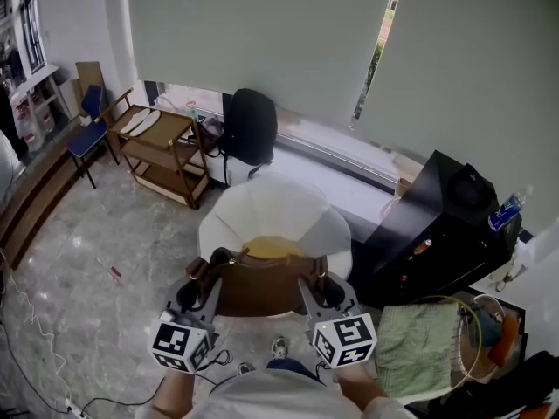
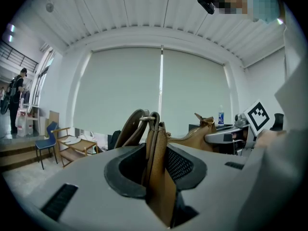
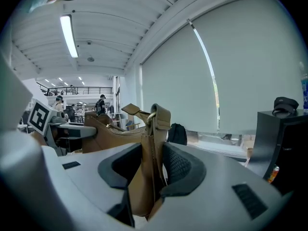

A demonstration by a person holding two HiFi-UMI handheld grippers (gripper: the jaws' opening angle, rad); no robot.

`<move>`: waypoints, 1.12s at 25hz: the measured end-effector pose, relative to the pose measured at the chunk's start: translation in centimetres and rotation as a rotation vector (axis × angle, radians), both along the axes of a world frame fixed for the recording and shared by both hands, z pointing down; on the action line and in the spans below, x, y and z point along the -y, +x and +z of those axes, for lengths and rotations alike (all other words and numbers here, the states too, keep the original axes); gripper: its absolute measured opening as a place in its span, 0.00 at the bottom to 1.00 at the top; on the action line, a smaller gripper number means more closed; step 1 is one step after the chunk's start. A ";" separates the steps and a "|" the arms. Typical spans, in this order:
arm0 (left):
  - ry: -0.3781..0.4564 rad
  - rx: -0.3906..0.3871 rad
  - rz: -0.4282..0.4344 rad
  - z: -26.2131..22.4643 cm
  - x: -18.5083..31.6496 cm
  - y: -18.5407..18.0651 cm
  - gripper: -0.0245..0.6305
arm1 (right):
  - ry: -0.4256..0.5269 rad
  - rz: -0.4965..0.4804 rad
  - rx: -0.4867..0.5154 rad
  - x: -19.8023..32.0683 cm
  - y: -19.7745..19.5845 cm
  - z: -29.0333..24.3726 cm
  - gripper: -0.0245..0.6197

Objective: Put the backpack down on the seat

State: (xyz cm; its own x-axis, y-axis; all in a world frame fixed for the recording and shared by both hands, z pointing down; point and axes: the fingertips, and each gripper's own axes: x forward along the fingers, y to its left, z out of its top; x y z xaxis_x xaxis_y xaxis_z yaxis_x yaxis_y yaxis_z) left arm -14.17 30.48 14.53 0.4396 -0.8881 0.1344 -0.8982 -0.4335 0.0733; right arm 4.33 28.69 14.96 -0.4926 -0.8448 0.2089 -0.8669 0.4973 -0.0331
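Held: brown backpack [image 1: 262, 288], clamped in left gripper [image 2: 155, 167], right gripper [image 3: 149, 172] (above white seat [image 1: 262, 208]).

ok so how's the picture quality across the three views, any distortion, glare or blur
Head view: evenly daylit and sharp, with a bright strip at the blind gap. Left gripper view: heavy fisheye with black corners; the brown bag strap between the fingers looks soft. Right gripper view: same fisheye; the ceiling light blows out white.

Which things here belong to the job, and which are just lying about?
Job: brown backpack, white seat, left hand-held gripper, right hand-held gripper.
Lying about: black backpack, wooden trolley, blue chair, water bottle, green cloth.
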 end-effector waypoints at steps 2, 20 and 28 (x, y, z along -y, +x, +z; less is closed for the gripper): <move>0.004 0.002 -0.010 -0.2 1.1 0.5 0.23 | 0.003 -0.008 0.002 1.3 0.5 -0.1 0.29; 0.002 0.001 -0.094 0.6 8.3 5.5 0.23 | 0.007 -0.104 0.008 10.3 5.2 0.5 0.29; -0.016 -0.012 -0.102 1.4 10.8 3.5 0.23 | -0.022 -0.107 0.006 12.5 3.2 1.4 0.28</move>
